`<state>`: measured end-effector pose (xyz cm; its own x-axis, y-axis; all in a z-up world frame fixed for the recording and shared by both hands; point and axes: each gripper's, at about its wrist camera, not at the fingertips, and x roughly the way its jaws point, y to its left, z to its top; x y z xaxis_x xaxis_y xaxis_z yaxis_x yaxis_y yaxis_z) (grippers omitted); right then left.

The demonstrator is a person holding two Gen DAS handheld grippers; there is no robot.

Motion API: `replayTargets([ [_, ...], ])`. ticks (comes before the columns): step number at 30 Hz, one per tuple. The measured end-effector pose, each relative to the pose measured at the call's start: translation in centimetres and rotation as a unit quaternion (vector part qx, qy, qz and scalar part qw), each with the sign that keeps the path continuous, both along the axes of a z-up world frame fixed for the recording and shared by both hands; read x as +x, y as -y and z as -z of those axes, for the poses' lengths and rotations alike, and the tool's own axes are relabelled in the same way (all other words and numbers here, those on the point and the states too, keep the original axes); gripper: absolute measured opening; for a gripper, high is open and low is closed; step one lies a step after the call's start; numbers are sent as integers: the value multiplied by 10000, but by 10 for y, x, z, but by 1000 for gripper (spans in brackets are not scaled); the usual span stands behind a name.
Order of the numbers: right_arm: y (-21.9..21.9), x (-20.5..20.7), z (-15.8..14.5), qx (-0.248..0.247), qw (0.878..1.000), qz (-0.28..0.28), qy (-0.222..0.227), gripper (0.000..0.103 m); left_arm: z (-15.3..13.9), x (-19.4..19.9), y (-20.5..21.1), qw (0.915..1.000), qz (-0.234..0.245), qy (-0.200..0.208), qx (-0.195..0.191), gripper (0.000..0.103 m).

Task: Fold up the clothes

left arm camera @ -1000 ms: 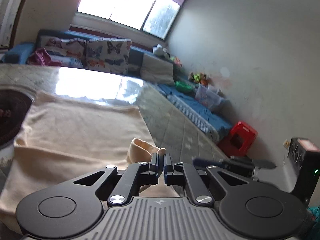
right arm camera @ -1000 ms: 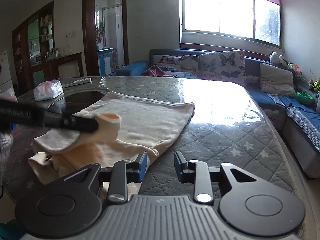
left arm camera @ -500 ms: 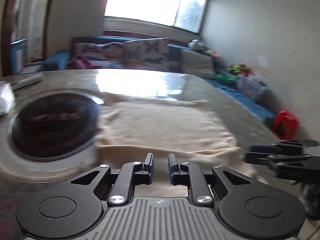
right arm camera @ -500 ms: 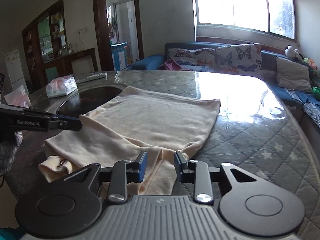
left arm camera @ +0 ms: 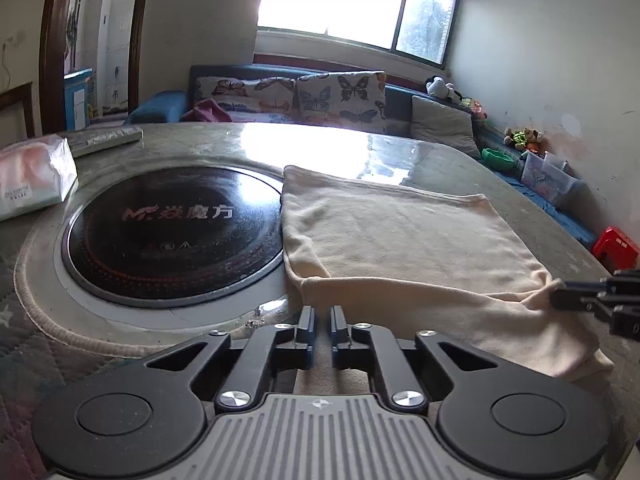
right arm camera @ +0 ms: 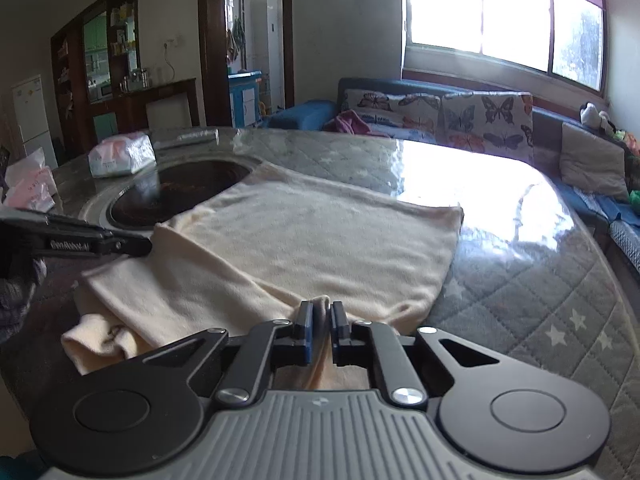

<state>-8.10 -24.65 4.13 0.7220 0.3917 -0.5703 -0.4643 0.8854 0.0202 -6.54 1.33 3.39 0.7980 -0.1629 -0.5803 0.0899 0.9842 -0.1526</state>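
A cream garment (left arm camera: 400, 240) lies spread on the quilted table (right arm camera: 520, 260), with a folded layer along its near edge. In the left wrist view my left gripper (left arm camera: 322, 320) sits at the garment's near left corner, its fingers drawn close with cloth under them. From the right wrist view the left gripper (right arm camera: 146, 246) touches the fold at the garment's (right arm camera: 320, 240) left edge. My right gripper (right arm camera: 321, 316) is shut on a pucker of cloth at the near right corner. That right gripper (left arm camera: 556, 296) pinches the cloth there in the left wrist view too.
A round black cooktop (left arm camera: 168, 224) is set into the table, left of the garment. A tissue pack (left arm camera: 32, 176) and a flat remote-like bar (left arm camera: 104, 140) lie beyond it. A sofa with butterfly cushions (left arm camera: 320, 96) runs behind the table. A red stool (left arm camera: 616, 244) stands at the right.
My left gripper let go of the lifted sleeve, swung to the garment's left corner and narrowed again. My right gripper went from open to shut on the near right corner.
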Motion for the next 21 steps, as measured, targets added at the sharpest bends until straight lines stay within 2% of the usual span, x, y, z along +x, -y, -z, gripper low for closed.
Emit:
replayTargets([
  [3, 2, 1, -4, 26, 10000, 55, 47, 7, 0, -1, -5, 9999, -114, -1, -64, 2],
  [6, 9, 8, 7, -47, 9994, 287, -178, 9, 1, -1, -7, 9997, -227, -34, 13, 2],
  [9, 16, 6, 9, 7, 9993, 315, -199, 10, -3, -1, -11, 9996, -270, -106, -50, 2],
  [12, 15, -1, -2, -6, 9996, 255, 72, 10, -13, 1, -4, 9998, -4, -20, -201, 2],
  [15, 7, 2, -8, 8, 9999, 6, 128, 12, -17, 11, 11, 9984, 359, -50, -439, 4],
  [21, -7, -5, 6, -302, 9985, -454, -52, 15, -16, 7, 22, 9972, 713, -41, -229, 4],
])
